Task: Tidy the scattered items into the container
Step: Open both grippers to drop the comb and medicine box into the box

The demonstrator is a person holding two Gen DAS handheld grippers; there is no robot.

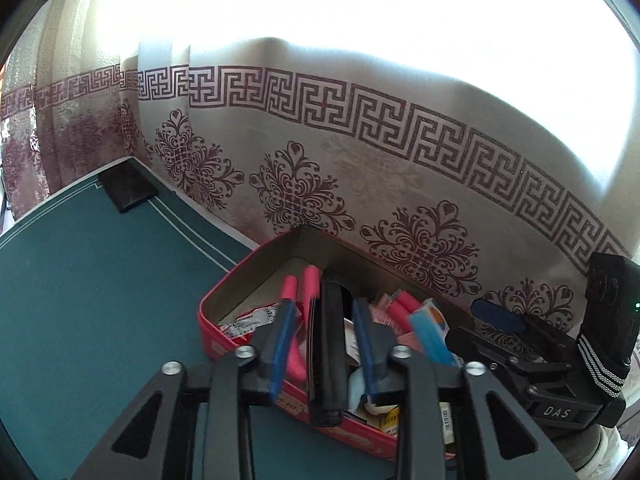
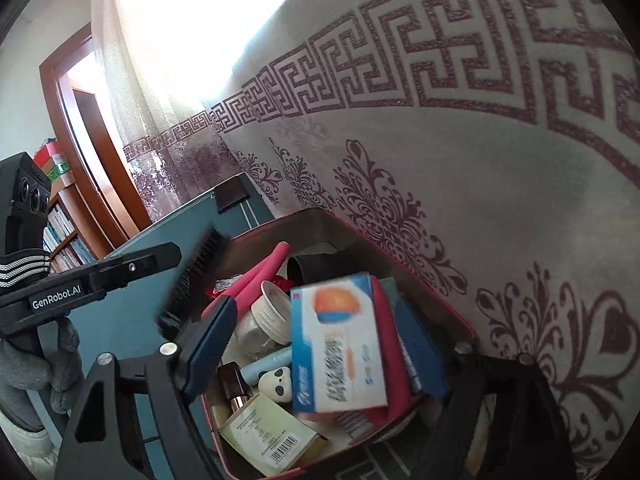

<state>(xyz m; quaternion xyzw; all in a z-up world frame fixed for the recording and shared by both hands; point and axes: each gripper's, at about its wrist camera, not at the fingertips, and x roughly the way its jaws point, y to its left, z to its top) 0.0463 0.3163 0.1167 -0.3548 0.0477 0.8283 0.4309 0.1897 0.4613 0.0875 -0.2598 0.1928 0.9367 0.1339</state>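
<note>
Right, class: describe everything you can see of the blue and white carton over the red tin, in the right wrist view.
The blue and white carton is a flat rectangular cardboard box with a blue border, a white face, a round orange picture near its top and lettering too blurred to read. It looks closed. It is tilted, face up, over the pile in the red tin, overlapping a flat red item on its right. It sits between the right gripper's fingers; neither pad presses it.
</note>
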